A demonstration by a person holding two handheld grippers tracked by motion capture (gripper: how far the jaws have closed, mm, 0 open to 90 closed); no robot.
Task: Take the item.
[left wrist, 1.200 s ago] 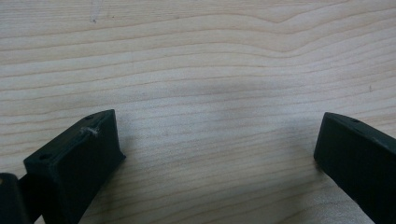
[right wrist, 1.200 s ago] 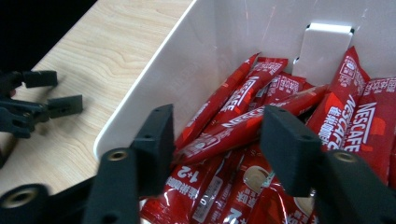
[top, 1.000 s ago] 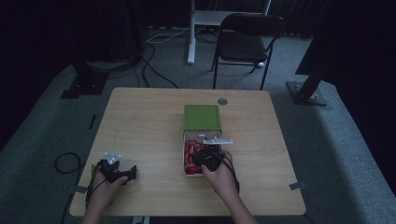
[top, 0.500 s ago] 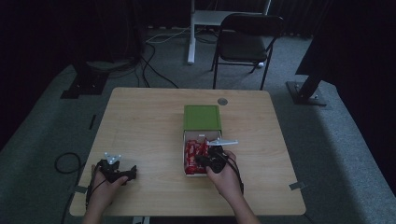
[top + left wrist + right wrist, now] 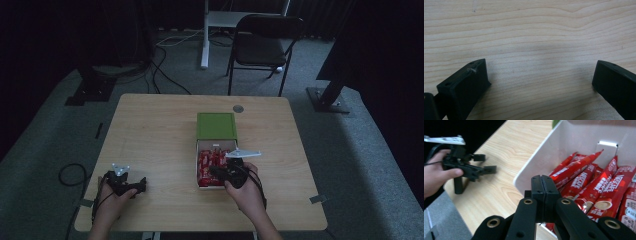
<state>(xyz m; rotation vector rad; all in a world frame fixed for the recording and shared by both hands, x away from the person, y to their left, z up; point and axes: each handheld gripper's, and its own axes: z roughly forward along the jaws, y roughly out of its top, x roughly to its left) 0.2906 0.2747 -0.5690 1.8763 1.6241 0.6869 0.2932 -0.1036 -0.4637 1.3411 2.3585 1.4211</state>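
The right gripper [image 5: 541,195] is held over the near left corner of the white box [image 5: 541,157], its jaws pressed flat together with nothing between them, so a red coffee stick [image 5: 576,170] cannot yet be taken; the jaws are best parted first, then lowered astride a single stick near its middle, across its width, so that neighbouring sachets are not dragged along. The sticks lie packed side by side inside the box, just at 6 o'clock of the green lid [image 5: 216,126] near the table's [image 5: 150,130] centre. In the high view their long axes seem to run from 6 to 12 o'clock. The left gripper [image 5: 125,184] rests at 7 o'clock on the table, jaws spread wide over bare wood
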